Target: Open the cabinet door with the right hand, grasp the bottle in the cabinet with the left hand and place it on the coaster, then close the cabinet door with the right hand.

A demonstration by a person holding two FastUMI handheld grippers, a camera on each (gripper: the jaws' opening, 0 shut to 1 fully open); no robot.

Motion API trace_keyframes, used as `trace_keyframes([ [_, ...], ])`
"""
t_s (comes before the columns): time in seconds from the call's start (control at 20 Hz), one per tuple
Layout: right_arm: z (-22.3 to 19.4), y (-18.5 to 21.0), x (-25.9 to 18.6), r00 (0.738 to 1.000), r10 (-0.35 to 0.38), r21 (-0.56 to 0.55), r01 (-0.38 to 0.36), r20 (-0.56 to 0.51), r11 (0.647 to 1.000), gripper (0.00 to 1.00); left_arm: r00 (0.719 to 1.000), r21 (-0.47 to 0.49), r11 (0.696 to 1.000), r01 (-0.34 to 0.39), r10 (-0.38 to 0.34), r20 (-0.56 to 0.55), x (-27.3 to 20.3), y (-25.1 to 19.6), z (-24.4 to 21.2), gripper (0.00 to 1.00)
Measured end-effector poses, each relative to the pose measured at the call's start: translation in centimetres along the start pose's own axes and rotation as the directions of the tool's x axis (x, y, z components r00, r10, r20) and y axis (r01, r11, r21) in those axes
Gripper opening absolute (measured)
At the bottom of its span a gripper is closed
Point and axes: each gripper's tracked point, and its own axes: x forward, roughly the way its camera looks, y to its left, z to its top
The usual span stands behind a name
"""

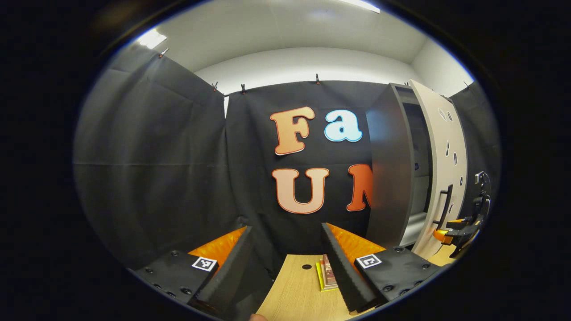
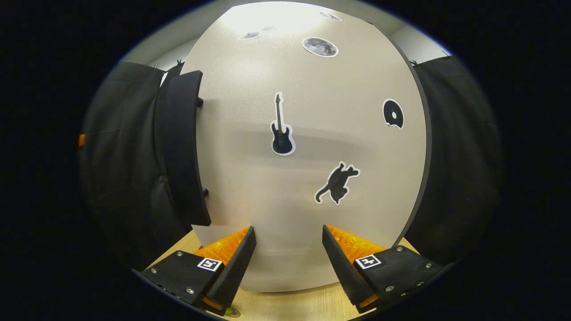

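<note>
Two claws appear, both spread wide and holding nothing. In the left gripper view, the left claw (image 1: 287,256) hovers over a light wooden desk (image 1: 294,294), where a small stack of flat coasters (image 1: 326,273) lies just beside its right finger. To the right stands a dark cabinet (image 1: 388,178) with its pale door (image 1: 441,169) ajar; the right claw (image 1: 464,225) sits close to the door's black handle (image 1: 445,206). In the right gripper view, the right claw (image 2: 287,254) faces the sticker-covered door front up close. The cabinet's inside is too dim to make out a bottle.
</note>
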Motion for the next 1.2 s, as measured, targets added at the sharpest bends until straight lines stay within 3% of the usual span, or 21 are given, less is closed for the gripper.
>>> trace_keyframes([
  [0.9, 0.3, 0.1, 1.2, 0.997, -0.076, -0.002, 0.076, 0.014, 0.997, 0.93, 0.998, 0.015, 0.998, -0.053, 0.054, -0.02, -0.9, 4.0, -1.0, 0.98],
  [1.2, 2.8, -0.9, -1.6, 0.996, -0.086, -0.025, 0.087, 0.016, 0.996, 0.93, 0.998, 0.019, 0.998, -0.057, 0.057, -0.015, -1.5, 4.4, -0.5, 0.98],
])
